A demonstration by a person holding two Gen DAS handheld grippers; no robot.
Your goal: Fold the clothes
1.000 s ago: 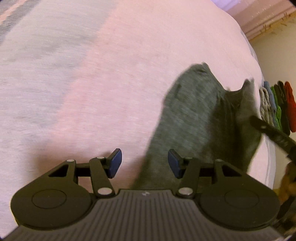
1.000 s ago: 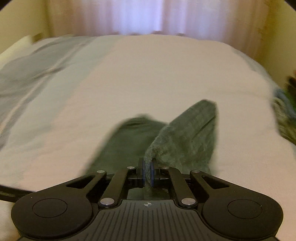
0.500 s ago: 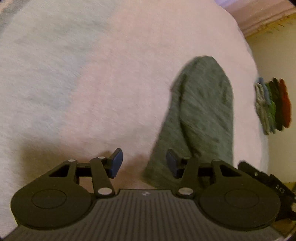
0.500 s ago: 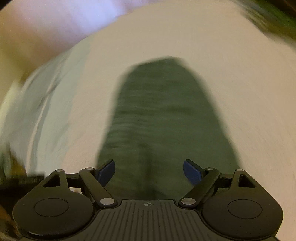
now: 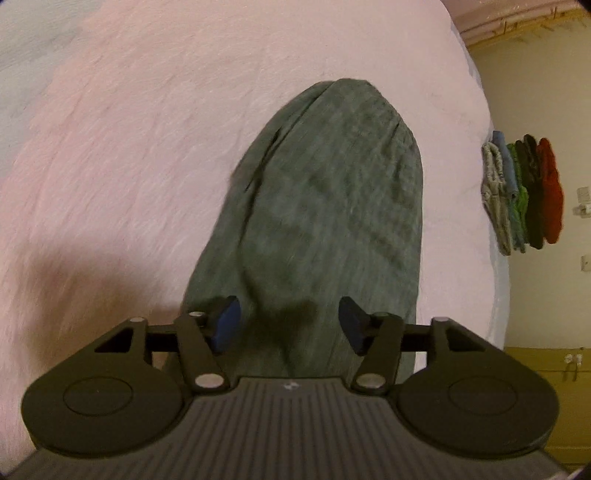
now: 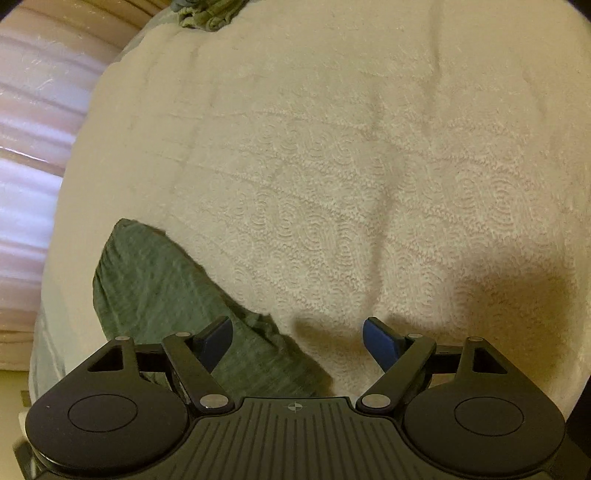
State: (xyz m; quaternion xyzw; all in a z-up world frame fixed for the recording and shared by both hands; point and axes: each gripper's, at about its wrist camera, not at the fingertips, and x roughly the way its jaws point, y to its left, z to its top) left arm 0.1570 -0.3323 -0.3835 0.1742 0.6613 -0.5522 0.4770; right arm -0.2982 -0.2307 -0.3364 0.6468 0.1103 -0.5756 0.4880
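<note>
**Grey garment lies folded on the bed, both grippers over it**

The grey garment (image 5: 321,221) lies as a long folded strip on the pink blanket (image 5: 129,147); its near end runs under the left gripper (image 5: 289,325), whose blue pads stand apart and are spreading, the cloth below and between them but not pinched. In the right wrist view the garment (image 6: 166,291) lies at lower left; the right gripper (image 6: 297,345) has its jaws wide and narrowing, the left pad over the cloth, the right over bare blanket (image 6: 332,147), nothing gripped. A stack of clothes (image 5: 522,194) sits beyond the bed's edge; more crumpled cloth (image 6: 207,14) lies at the far edge.
</note>
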